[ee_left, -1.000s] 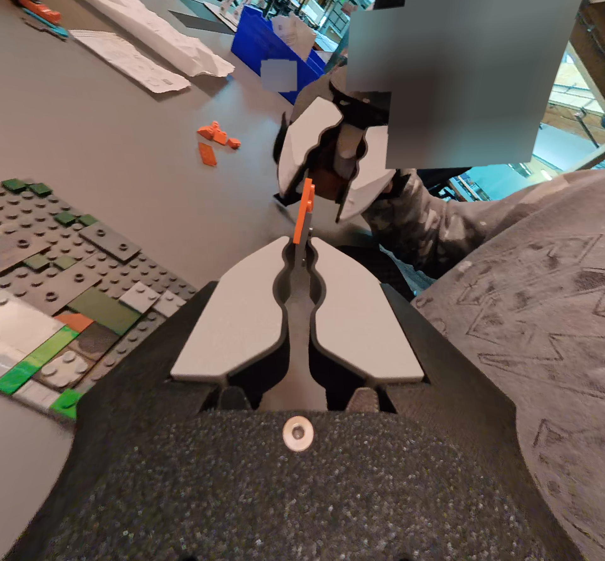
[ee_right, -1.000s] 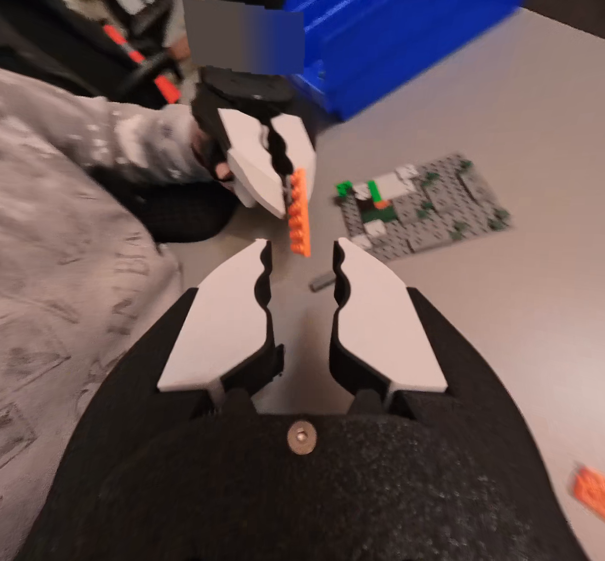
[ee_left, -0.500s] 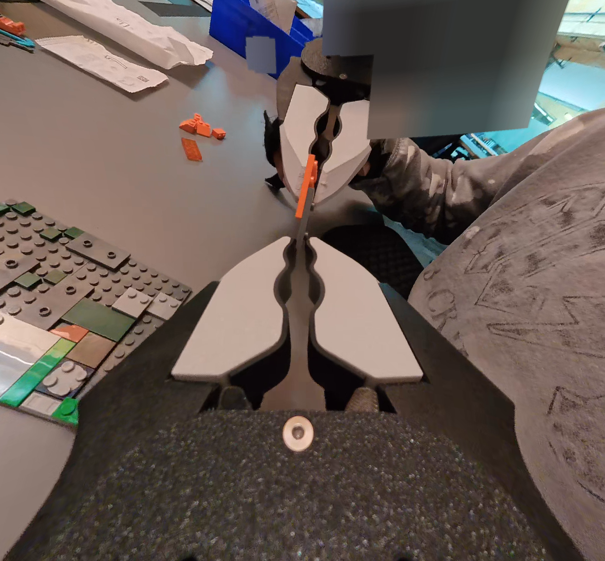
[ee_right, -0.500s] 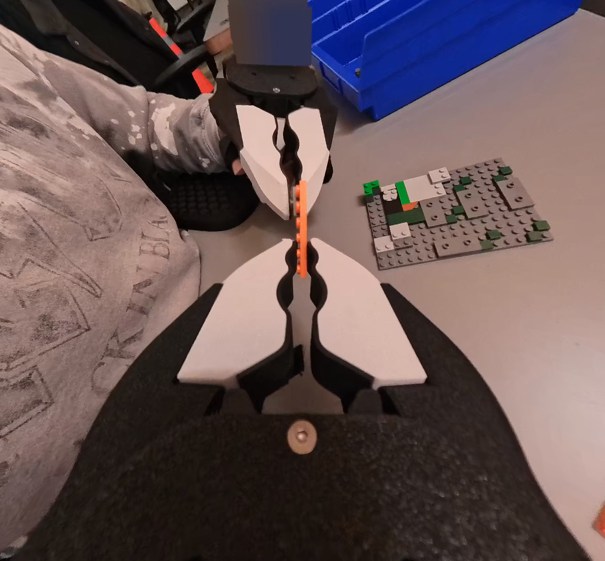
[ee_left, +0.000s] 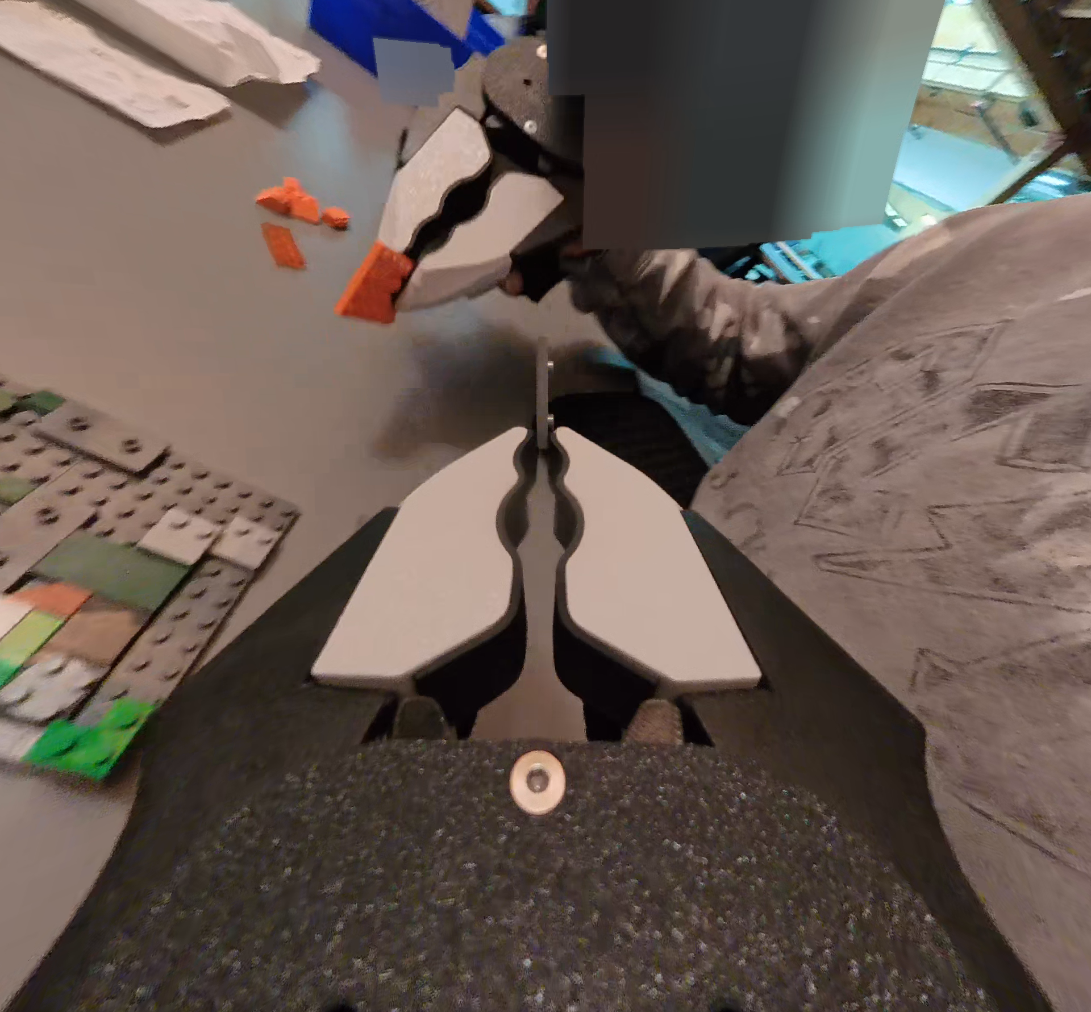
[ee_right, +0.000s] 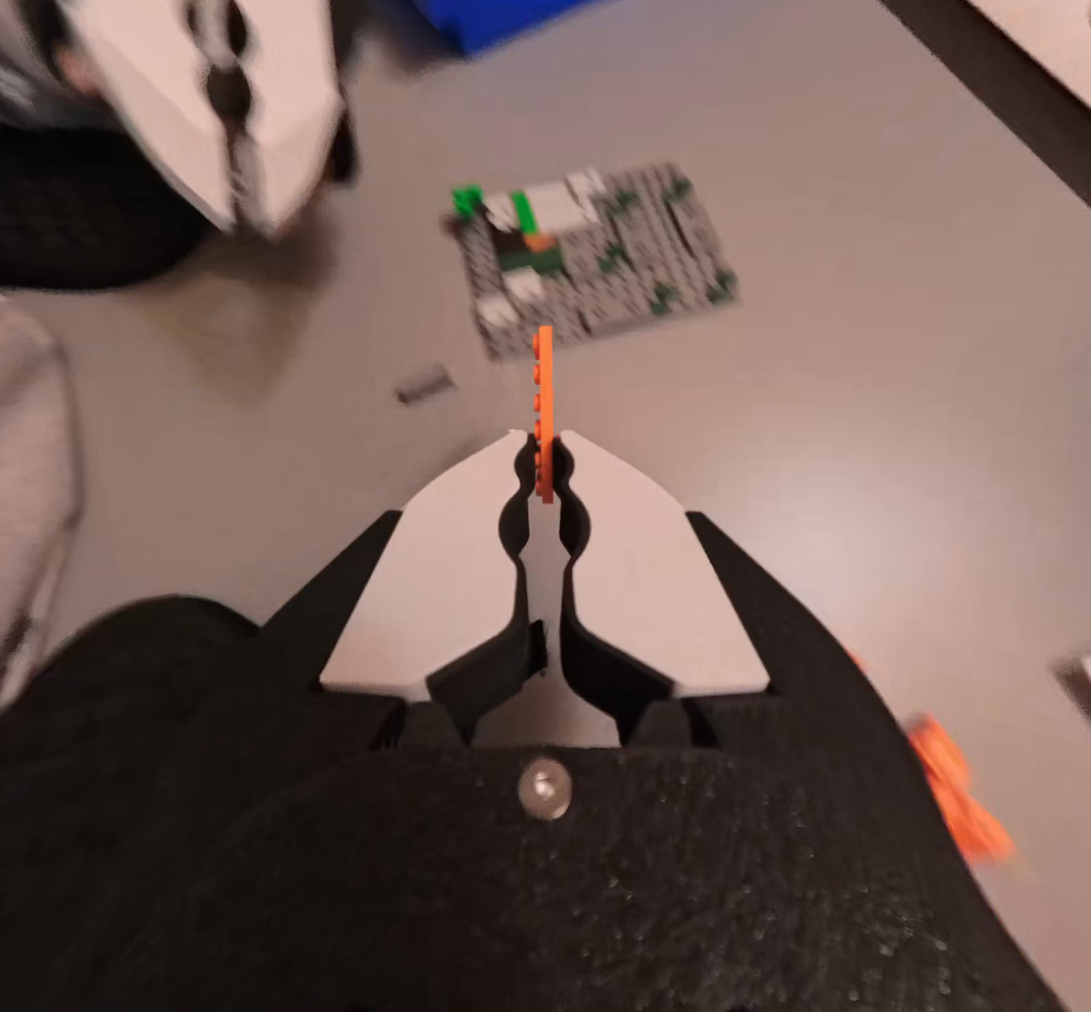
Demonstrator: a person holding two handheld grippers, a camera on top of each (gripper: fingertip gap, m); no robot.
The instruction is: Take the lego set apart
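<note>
Left wrist view gives us the grey table (ee_left: 177, 334) first, with the studded grey baseplate (ee_left: 177, 511) lying flat at its left edge, most of its small grey, green and orange tiles seated on it, so the bulk of the lego set looks yet to be taken apart. Behind it a blue bin (ee_left: 366, 3) and crumpled white paper (ee_left: 177, 21) sit far back, well clear of the work. Our left gripper (ee_left: 538, 440) has its jaws together on a thin grey plate (ee_left: 542, 387), held edge-on and upright, which we judge keeps the narrow piece steady in the pinch. Our right gripper (ee_left: 407, 275), farther off and tilted down toward the table, has its jaws clamped on an orange plate (ee_left: 373, 288); the right wrist view confirms this, the orange plate (ee_right: 544, 411) standing upright between the tips of the right gripper (ee_right: 546, 437), apart from the grey one. A small pile of loose orange pieces (ee_left: 295, 210) lies on the table just beyond, and we judge the orange plate is angled that way to join them. One small grey piece (ee_right: 424, 388) lies loose near the baseplate (ee_right: 596, 257).
</note>
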